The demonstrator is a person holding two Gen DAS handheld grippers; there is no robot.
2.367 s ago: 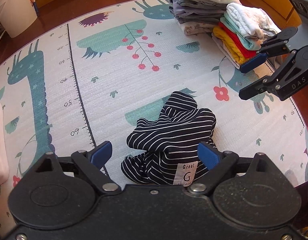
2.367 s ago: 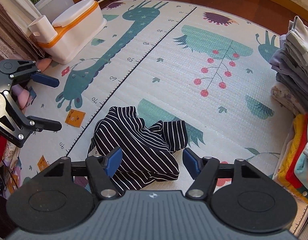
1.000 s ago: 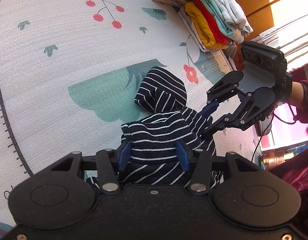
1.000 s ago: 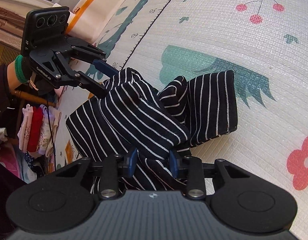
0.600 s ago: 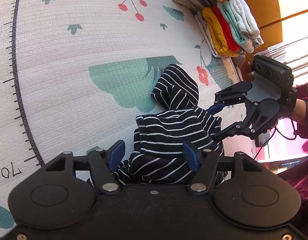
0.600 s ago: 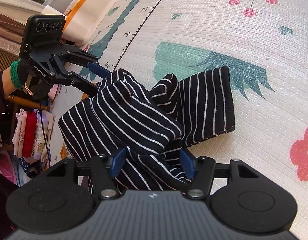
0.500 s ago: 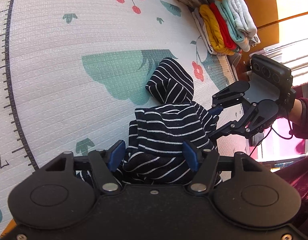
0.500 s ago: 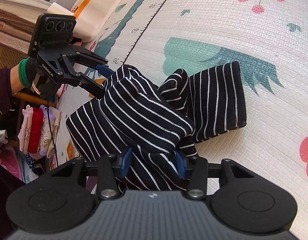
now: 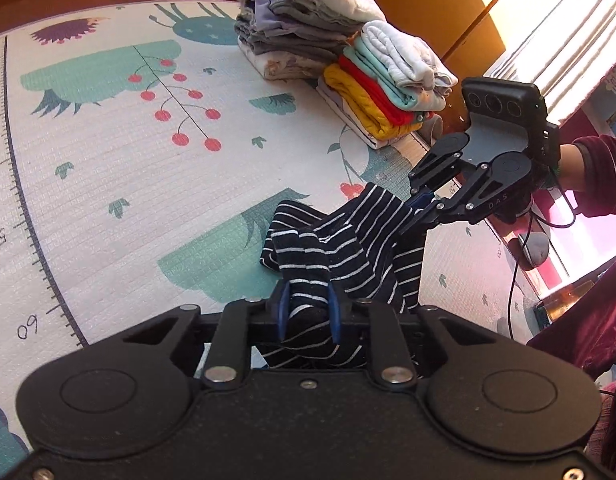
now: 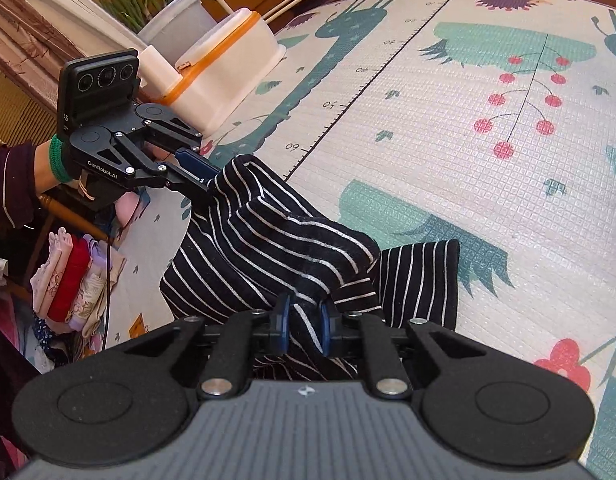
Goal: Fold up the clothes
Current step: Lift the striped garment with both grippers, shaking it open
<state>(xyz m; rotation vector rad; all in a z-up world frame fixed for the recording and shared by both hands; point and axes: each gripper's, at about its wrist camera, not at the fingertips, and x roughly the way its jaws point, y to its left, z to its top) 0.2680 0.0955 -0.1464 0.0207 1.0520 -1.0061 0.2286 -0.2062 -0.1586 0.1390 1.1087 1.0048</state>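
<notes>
A black garment with thin white stripes [image 9: 348, 240] [image 10: 267, 248] hangs bunched between both grippers, partly lifted off the play mat [image 9: 107, 160]. My left gripper [image 9: 308, 312] is shut on a fold of it close to the camera; the right wrist view shows this gripper [image 10: 203, 184] pinching the cloth's far corner. My right gripper [image 10: 303, 322] is shut on another fold, and in the left wrist view that gripper [image 9: 422, 208] grips the cloth's right edge. One striped sleeve [image 10: 420, 280] still lies on the mat.
Two stacks of folded clothes [image 9: 348, 60] sit at the mat's far right. A white box with an orange rim [image 10: 223, 68] and a white bucket [image 10: 171, 28] stand at the mat's left edge. More folded clothes [image 10: 67, 276] lie at the left. A person's sleeves hold both grippers.
Both grippers went from open around the heap to shut on folds of the striped garment. The cloth has risen off the mat and is pulled out between them.
</notes>
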